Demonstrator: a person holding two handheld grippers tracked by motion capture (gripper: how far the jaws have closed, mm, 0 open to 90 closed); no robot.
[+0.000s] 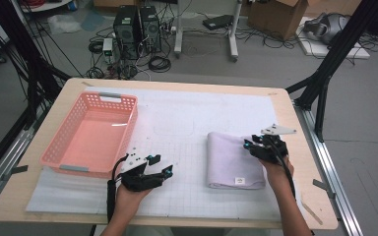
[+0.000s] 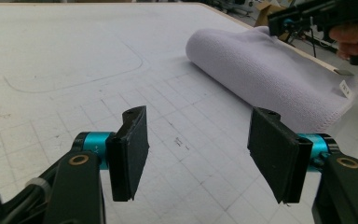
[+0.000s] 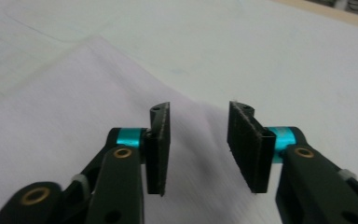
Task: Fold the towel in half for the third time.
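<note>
A folded lilac towel (image 1: pixel 234 161) lay on the bench (image 1: pixel 295 128), well to the right of the pink basket (image 1: pixel 91 133), which held nothing. The right claw (image 1: pixel 250 144) hovered over the towel's far right corner, jaws apart with nothing pinched between them. The left claw (image 1: pixel 158 165) rested between basket and towel, jaws spread wide and empty. The folding looked finished; moving the towel into the basket probably remained. A small white label (image 2: pixel 345 88) sat at the towel's near edge, its writing too small to read.
</note>
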